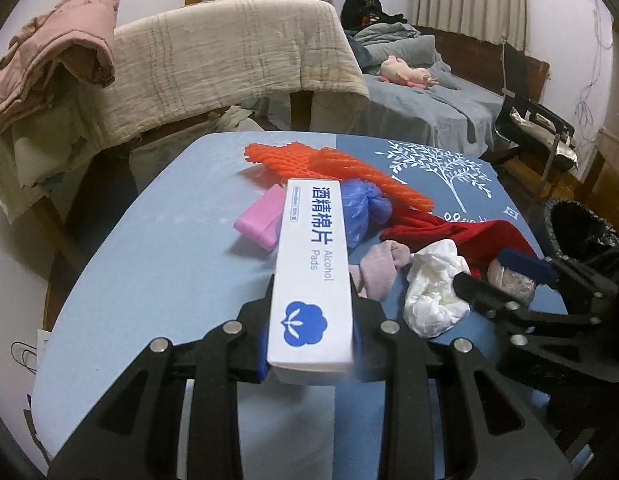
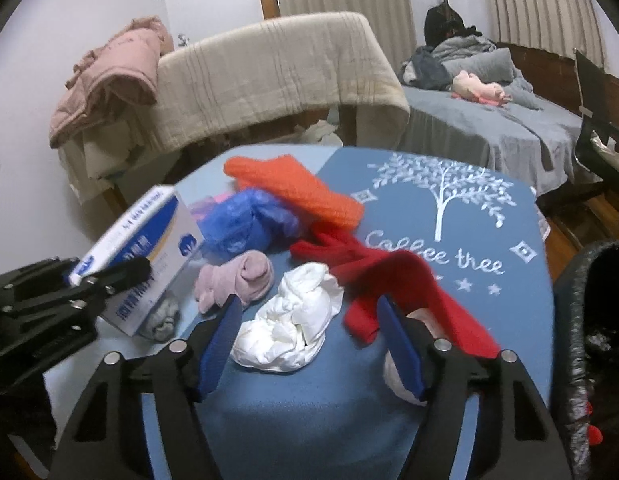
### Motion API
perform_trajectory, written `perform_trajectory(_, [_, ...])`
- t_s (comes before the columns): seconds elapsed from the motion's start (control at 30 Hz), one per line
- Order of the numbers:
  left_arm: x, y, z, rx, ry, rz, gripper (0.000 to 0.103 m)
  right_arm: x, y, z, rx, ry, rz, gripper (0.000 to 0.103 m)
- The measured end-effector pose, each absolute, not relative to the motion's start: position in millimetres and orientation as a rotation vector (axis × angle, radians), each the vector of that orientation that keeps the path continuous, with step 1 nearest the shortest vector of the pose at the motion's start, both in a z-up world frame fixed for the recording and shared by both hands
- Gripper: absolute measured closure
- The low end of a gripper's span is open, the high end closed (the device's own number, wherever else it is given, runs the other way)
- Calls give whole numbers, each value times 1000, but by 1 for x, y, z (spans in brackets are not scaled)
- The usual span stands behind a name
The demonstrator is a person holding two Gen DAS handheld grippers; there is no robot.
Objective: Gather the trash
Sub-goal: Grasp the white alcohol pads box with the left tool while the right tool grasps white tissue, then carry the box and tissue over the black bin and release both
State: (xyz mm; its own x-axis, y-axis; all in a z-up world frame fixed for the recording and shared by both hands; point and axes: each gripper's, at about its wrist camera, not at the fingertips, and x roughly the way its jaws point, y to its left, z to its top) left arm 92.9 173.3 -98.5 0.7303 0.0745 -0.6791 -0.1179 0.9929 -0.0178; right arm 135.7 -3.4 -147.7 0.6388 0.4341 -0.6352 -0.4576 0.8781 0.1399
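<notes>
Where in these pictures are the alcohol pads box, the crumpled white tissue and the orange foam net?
alcohol pads box (image 1: 311,264), left wrist view, on its white printed top face.
crumpled white tissue (image 2: 293,316), right wrist view, on its middle folds.
orange foam net (image 1: 333,168), left wrist view, on its mesh middle.

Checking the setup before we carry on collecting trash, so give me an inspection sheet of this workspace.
Surface: blue table with a white tree print.
Job's things: alcohol pads box, white crumpled tissue, blue plastic bag, black-lined bin at the table's right.
Clutter: orange foam net, red cloth, pink sock.
Grippers: left gripper shut on the box; right gripper open around the tissue.
Cables: nothing seen.
Surroundings: bed, draped sofa.
</notes>
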Motion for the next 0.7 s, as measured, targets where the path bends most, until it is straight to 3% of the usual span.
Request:
perform_trajectory(0.13, [94,174,-98,-71,743,104,75,145,7,-159,-55,770,517,55])
perform_trajectory(0.2, [94,174,-98,-75,742,102,75,150,10,-165,-51,811,541,74])
perform_trajectory(0.27, [94,173,-99,-77,742,101,74,151,11,-165,-45,817,555,79])
perform_trajectory(0.7, [88,155,-75,-77,686,66,74,128,-18,-104,-10,679,587,82])
